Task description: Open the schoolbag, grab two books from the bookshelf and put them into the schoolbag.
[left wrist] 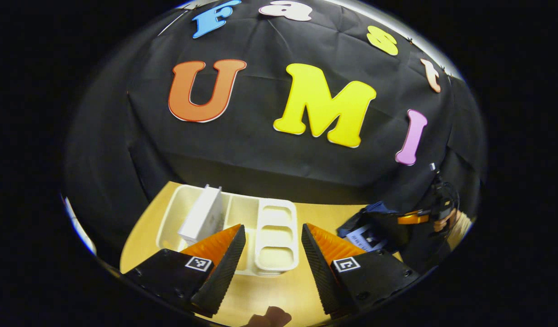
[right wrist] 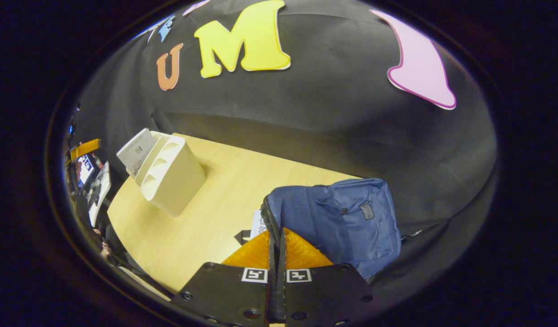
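While right tongs [right wrist: 275,245] pinch zipper edge of schoolbag [right wrist: 351,218], lower centre, likely holding mouth open, left tongs [left wrist: 273,247] spread, aimed at book [left wrist: 202,216] leaning in bookshelf [left wrist: 276,227] on tabletop [right wrist: 224,190], centre-left, ready to grab.

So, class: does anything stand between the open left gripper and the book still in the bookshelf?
Nothing visible does. The left gripper is open, and bare table leads to the bookshelf, where the book leans.
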